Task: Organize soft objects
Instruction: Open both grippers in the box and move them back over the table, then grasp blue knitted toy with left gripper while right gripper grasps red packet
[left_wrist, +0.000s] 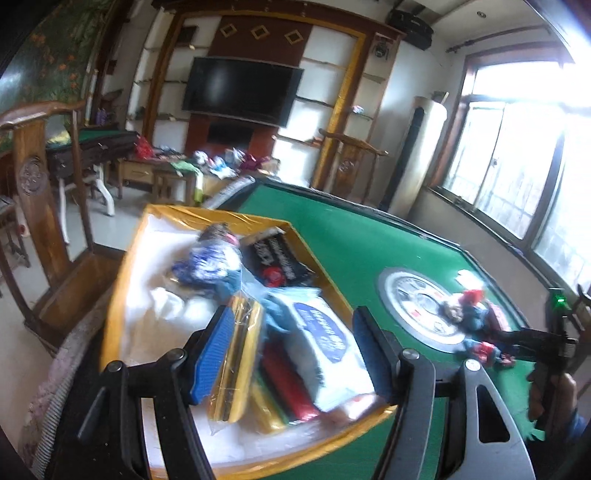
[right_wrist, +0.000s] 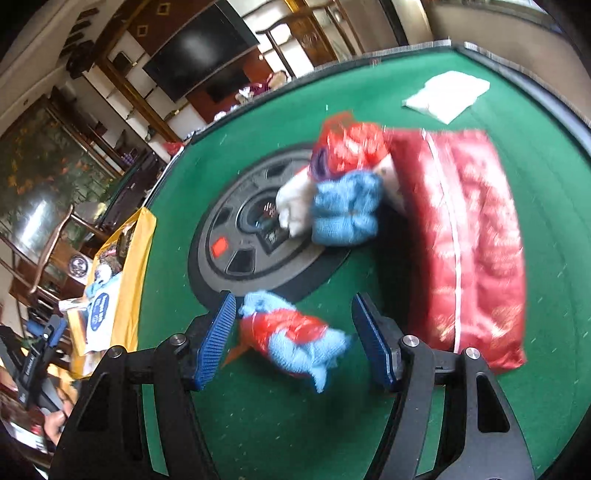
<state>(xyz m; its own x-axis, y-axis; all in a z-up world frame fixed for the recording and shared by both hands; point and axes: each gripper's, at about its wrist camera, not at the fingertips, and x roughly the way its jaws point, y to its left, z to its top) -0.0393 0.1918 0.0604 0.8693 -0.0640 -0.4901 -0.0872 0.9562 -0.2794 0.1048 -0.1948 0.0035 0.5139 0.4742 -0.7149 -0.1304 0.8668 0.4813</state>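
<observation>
My left gripper (left_wrist: 295, 354) hangs open over a yellow box (left_wrist: 122, 295) lined in white. In the box lie a white wipes pack (left_wrist: 325, 347), a gold packet in clear plastic (left_wrist: 240, 354) beside the left pad, red and green rolls (left_wrist: 284, 387), a blue-and-white bundle (left_wrist: 210, 262) and a black packet (left_wrist: 277, 258). My right gripper (right_wrist: 293, 343) stands open low over the green table (right_wrist: 258, 424), with a small blue-and-red bundle (right_wrist: 295, 341) lying between its fingers, untouched. Beyond it sit a blue towel bundle (right_wrist: 345, 208), a red bag (right_wrist: 351, 147) and a red cushion (right_wrist: 469, 240).
A round grey disc (right_wrist: 243, 240) is set in the table's middle. A white folded packet (right_wrist: 448, 94) lies at the far edge. The yellow box (right_wrist: 136, 258) stands at the table's left side. A wooden chair (left_wrist: 40, 206) stands left of the box. A person's hand (left_wrist: 554, 391) holds the right gripper.
</observation>
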